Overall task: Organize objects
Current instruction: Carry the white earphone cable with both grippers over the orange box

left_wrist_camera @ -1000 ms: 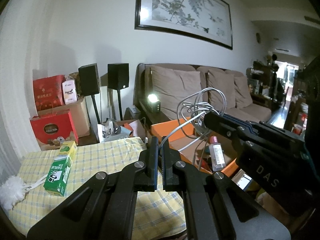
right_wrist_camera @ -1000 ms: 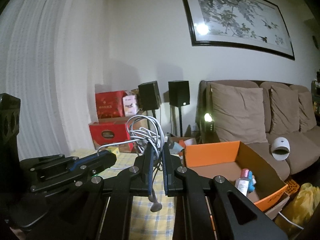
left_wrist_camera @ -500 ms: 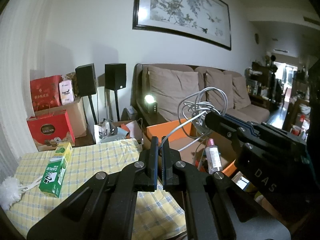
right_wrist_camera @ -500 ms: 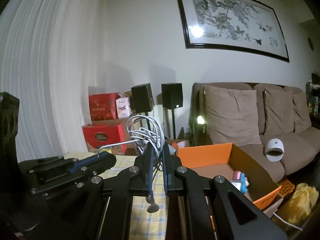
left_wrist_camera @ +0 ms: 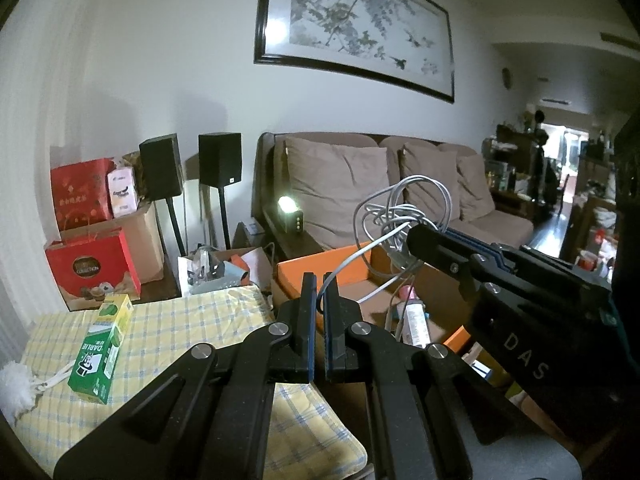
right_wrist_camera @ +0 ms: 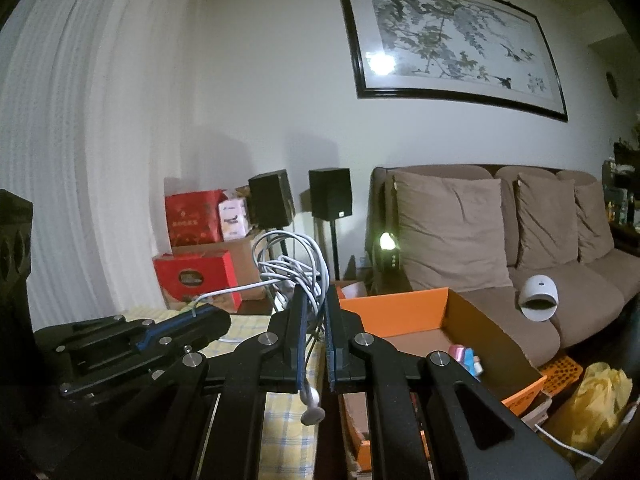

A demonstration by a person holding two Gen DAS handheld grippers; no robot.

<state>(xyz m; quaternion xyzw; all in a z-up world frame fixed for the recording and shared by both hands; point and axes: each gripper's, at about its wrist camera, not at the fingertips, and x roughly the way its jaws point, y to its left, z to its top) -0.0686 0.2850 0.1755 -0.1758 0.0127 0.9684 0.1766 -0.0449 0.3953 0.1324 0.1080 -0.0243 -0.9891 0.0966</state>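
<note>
A tangled white earphone cable [left_wrist_camera: 400, 216] hangs in the air between both grippers. My left gripper [left_wrist_camera: 319, 284] is shut on one strand of it. My right gripper [right_wrist_camera: 314, 300] is shut on the cable bundle [right_wrist_camera: 292, 264], with an earbud [right_wrist_camera: 313, 414] dangling below its fingers. The right gripper also shows at the right of the left wrist view [left_wrist_camera: 416, 236]. The cable is above the open orange box [right_wrist_camera: 400, 304], which holds a pink-capped bottle [left_wrist_camera: 414, 316]. A green drink carton [left_wrist_camera: 102, 344] lies on the yellow checked table [left_wrist_camera: 192, 320].
A white fluffy brush [left_wrist_camera: 12, 384] lies at the table's left edge. Behind stand two black speakers [left_wrist_camera: 218, 158], red gift boxes [left_wrist_camera: 92, 272] and a brown sofa [left_wrist_camera: 400, 184] with a white dome object [right_wrist_camera: 538, 298] on it. A yellow bag [right_wrist_camera: 596, 404] lies on the floor.
Both grippers have shifted slightly with the cable, bringing the orange box a little more under the bundle. Both grips are unchanged.
</note>
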